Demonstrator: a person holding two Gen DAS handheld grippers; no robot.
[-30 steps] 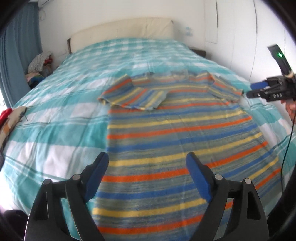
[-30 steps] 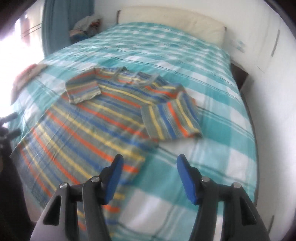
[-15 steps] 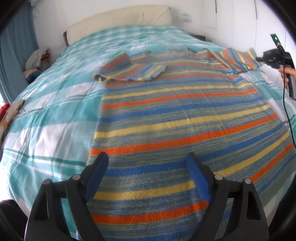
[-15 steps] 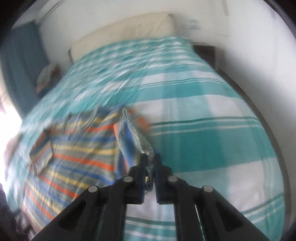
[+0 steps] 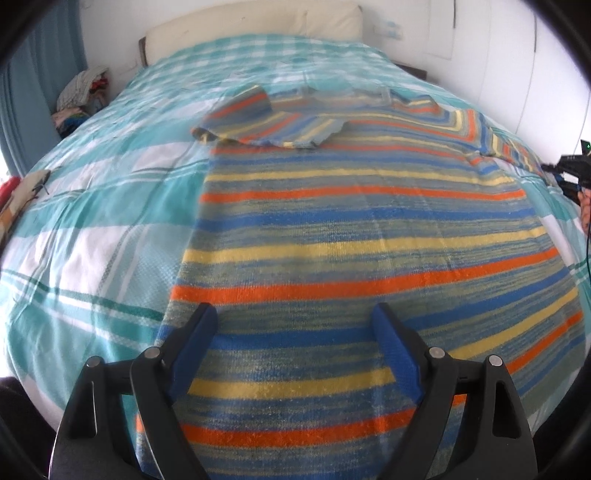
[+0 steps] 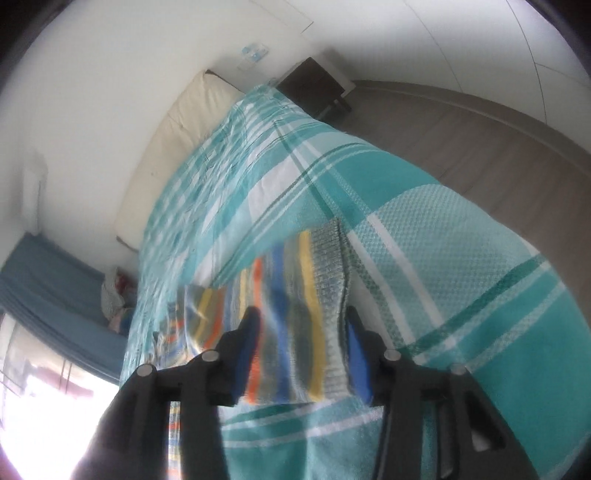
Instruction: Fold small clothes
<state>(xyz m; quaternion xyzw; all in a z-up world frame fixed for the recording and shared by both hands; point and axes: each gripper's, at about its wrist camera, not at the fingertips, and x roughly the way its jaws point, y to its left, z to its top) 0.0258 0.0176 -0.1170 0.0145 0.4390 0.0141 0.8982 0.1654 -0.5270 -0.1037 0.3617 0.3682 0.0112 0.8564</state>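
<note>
A striped sweater [image 5: 362, 229], orange, blue, yellow and grey, lies spread on the bed. Its left sleeve [image 5: 269, 125] is folded in over the chest. My left gripper [image 5: 295, 350] is open and empty, hovering above the sweater's lower hem. The right sleeve [image 6: 295, 325] stretches out to the right edge of the bed. My right gripper [image 6: 301, 354] has its jaws apart, with the sleeve's cuff end lying between the fingers. In the left wrist view the right gripper [image 5: 569, 170] shows at the far right by the sleeve end.
The bed has a teal and white plaid cover [image 5: 92, 206] and a cream headboard [image 5: 255, 22]. A clothes pile [image 5: 83, 92] sits left of the bed. A dark nightstand [image 6: 314, 88] and grey floor [image 6: 461, 140] lie right of the bed.
My right gripper, shut on the right sleeve half a second ago, has pulled it out toward the bed's right edge and opened. My left gripper came lower over the hem.
</note>
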